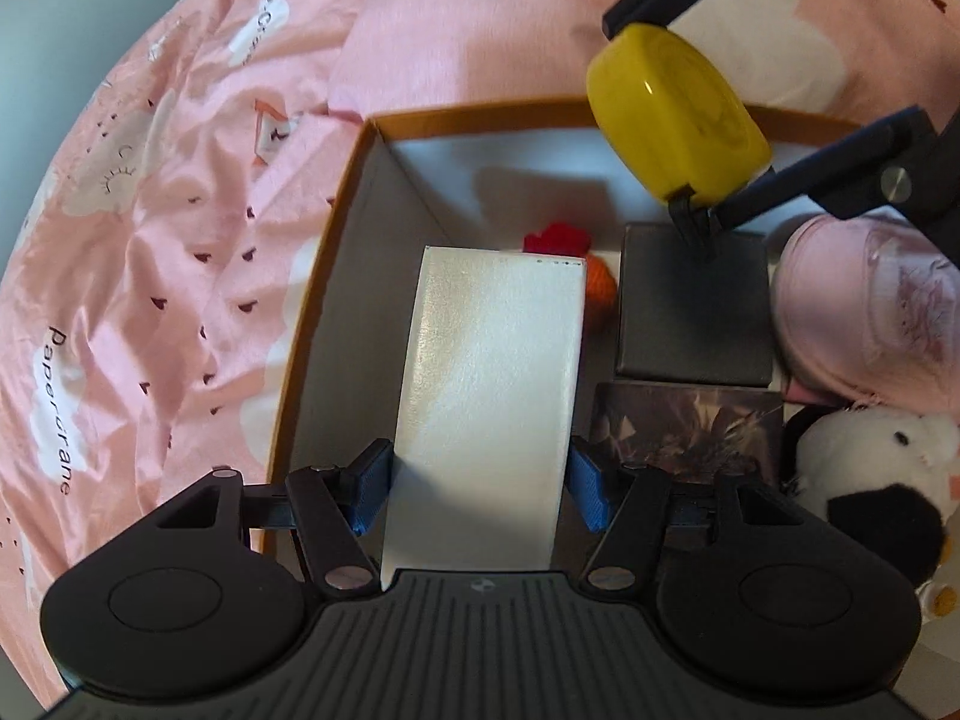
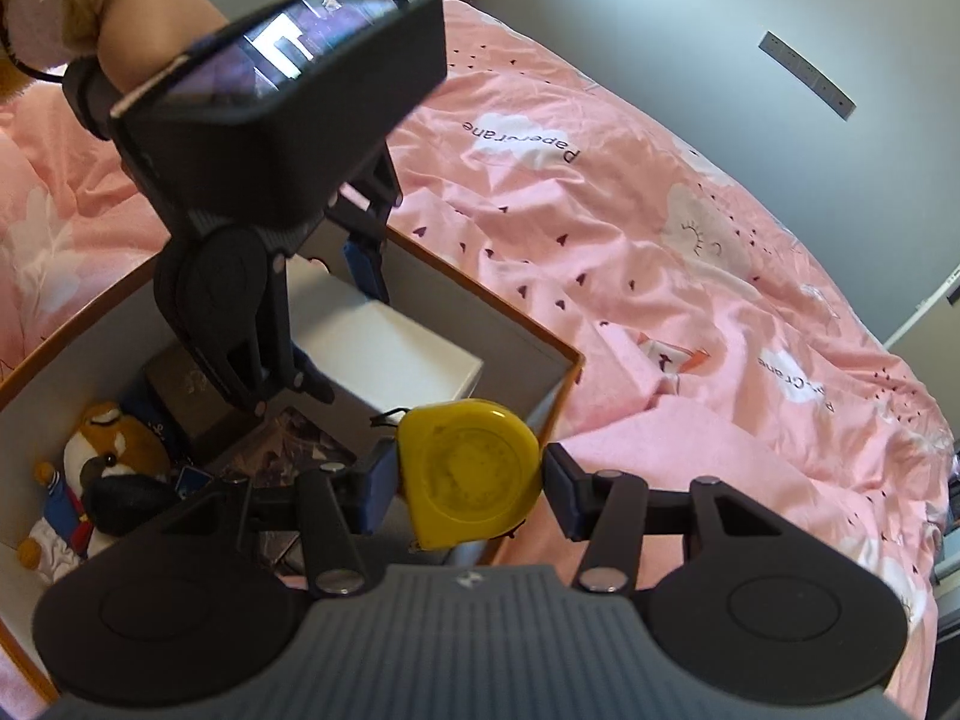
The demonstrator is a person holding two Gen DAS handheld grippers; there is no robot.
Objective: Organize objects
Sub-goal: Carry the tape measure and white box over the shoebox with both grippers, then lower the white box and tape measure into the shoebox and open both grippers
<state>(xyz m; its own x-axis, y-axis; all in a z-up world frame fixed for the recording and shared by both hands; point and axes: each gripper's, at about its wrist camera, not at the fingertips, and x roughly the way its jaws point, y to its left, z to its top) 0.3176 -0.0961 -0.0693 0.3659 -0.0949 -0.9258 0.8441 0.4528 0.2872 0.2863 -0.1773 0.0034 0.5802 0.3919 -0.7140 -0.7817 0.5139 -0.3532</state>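
In the left wrist view we see our left gripper (image 1: 480, 480) at the bottom centre of the frame, its blue pads pressed on either side of a tall white box (image 1: 489, 384), which it holds over the inside of an open storage box (image 1: 336, 228) with an orange rim and pale walls. That storage box sits on a pink bedspread (image 1: 150, 270) printed with clouds and small dark shapes, which fills the left and top of the frame. Inside it, to the right of the white box, lie a dark grey flat box (image 1: 696, 306), a dark printed card (image 1: 690, 426) below that, a red and orange knitted thing (image 1: 576, 258) mostly hidden behind the white box, a pink pouch (image 1: 864, 312) at the right edge, and a black and white plush toy (image 1: 870, 468) in the lower right corner. In the upper right of this frame the right gripper (image 1: 690, 114) holds a yellow tape measure (image 1: 678, 108) above the storage box's far rim. The right wrist view shows the same grip at lower centre (the tape measure (image 2: 468, 474) sits between the pads, the left pad plainly on it, the right one just at its edge), with a brown and white plush toy (image 2: 111, 444) in the storage box at the lower left.
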